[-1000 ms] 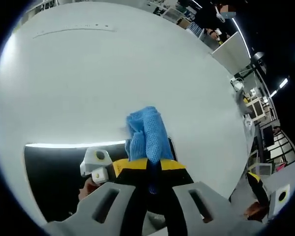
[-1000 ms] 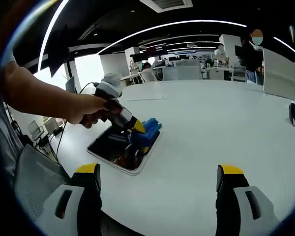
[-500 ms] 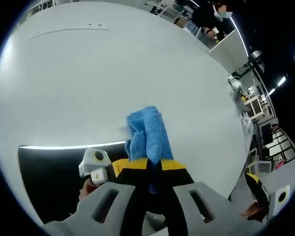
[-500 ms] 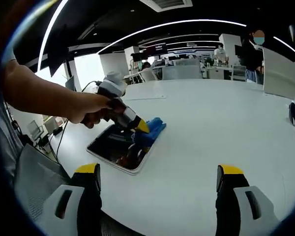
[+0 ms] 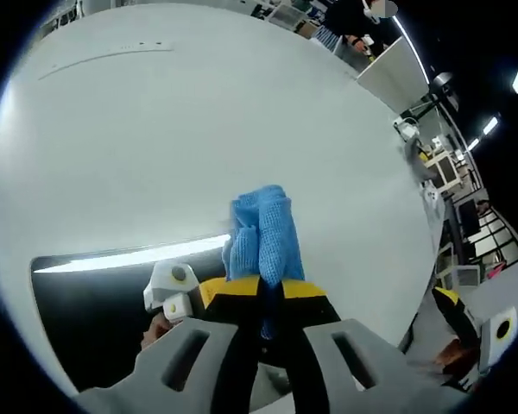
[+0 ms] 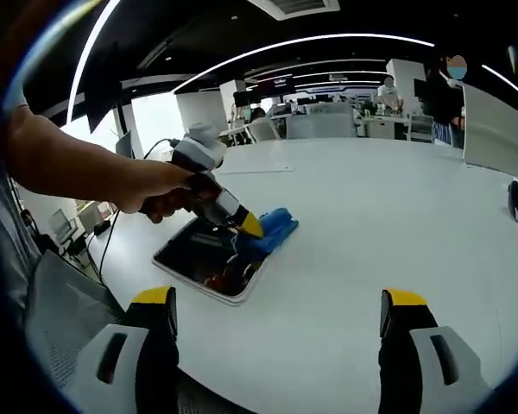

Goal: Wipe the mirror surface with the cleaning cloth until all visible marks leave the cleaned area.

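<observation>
A blue cleaning cloth [image 5: 263, 237] sticks out from my left gripper [image 5: 268, 289], whose yellow-tipped jaws are shut on it. Below it lies the dark mirror [image 5: 95, 306], a bright ceiling light streak reflected across its top. In the right gripper view the same mirror [image 6: 198, 256] lies flat on the white table, and the left gripper [image 6: 246, 228], held in a hand, presses the cloth [image 6: 270, 233] at the mirror's far right edge. My right gripper [image 6: 276, 315] stands open near the table's front, well short of the mirror, nothing between its jaws.
The white table [image 6: 371, 216] stretches wide to the right and behind the mirror. A grey chair [image 6: 56, 315] stands at the near left. People and desks sit in the far background. A white panel [image 6: 492, 129] stands at the right edge.
The left gripper has slid the cloth to the right, from over the mirror's upper part to its far right edge. The right gripper has not moved.
</observation>
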Motion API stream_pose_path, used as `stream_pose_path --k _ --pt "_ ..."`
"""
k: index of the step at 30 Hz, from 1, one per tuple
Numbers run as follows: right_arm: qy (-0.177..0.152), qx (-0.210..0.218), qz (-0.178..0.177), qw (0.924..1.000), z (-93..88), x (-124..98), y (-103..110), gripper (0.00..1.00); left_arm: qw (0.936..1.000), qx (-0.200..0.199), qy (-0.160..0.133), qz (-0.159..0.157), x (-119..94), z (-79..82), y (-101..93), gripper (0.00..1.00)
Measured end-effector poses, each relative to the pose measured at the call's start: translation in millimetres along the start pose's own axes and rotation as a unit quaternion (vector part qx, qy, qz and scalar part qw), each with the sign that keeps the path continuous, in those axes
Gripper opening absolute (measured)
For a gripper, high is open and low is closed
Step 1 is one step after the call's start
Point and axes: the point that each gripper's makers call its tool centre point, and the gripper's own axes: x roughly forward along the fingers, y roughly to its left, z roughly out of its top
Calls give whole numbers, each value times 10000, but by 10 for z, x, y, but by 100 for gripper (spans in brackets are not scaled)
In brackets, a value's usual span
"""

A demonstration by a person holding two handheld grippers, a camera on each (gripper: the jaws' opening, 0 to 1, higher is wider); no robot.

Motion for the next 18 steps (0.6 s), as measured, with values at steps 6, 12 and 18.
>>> stream_pose_path --k 6,12,18 --pt "11 -2 5 10000 -6 2 2 97 9998 96 -107 107 -10 -24 -9 4" --pt "34 -12 -6 10000 -15 1 -3 97 9996 129 -165 167 -32 -57 -7 3" --pt "36 -16 -8 10000 -13 2 0 97 9997 84 -141 169 -76 -154 -15 3"
